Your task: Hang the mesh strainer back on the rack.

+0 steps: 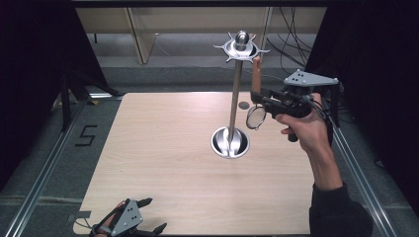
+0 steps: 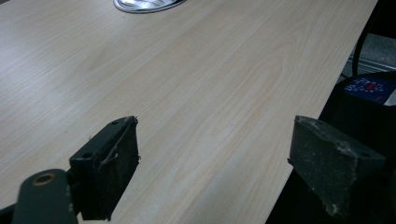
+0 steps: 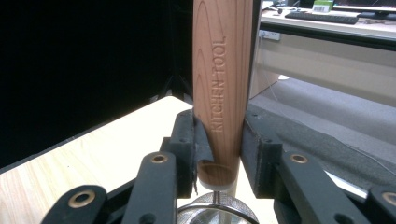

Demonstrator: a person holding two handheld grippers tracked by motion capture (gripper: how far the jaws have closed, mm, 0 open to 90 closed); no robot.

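Strainer, one, clamped by right gripper; one stand.

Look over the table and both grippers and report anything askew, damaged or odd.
Little stands out. The left gripper's pads look worn, with frayed, dusty edges. The stand is upright on the table. The right gripper clamps the strainer's wooden handle squarely, mesh hanging below.

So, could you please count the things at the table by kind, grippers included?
Metal utensil stand: 1
Strainer with wooden handle: 1
Grippers: 2, left gripper, right gripper
Total: 4
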